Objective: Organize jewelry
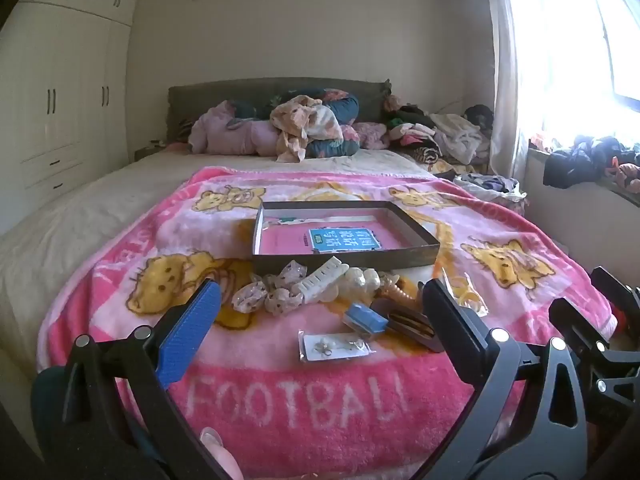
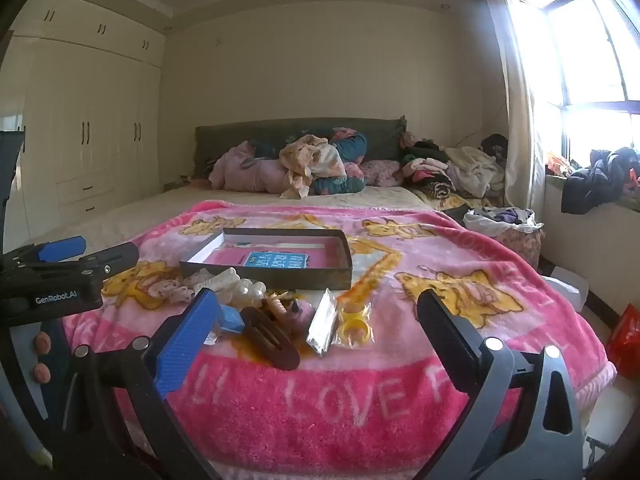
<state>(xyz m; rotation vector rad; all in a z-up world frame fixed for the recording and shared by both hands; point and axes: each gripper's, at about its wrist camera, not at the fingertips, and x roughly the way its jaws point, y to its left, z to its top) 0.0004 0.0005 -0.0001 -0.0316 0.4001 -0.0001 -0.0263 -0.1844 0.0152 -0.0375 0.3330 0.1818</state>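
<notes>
Left wrist view: both the left gripper (image 1: 320, 312) and right gripper (image 2: 316, 312) hang spread wide, empty, over the hair clips (image 1: 324, 280) piled near the box (image 1: 344, 258) on the pink blanket (image 1: 280, 400).

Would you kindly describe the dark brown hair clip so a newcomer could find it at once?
On the pink blanket lies an open shallow box, with a pile of accessories in front of it. At the pile's near edge lies the dark brown hair clip: a flat oval with long slots, beside a small blue box, darker than everything around it.
</notes>
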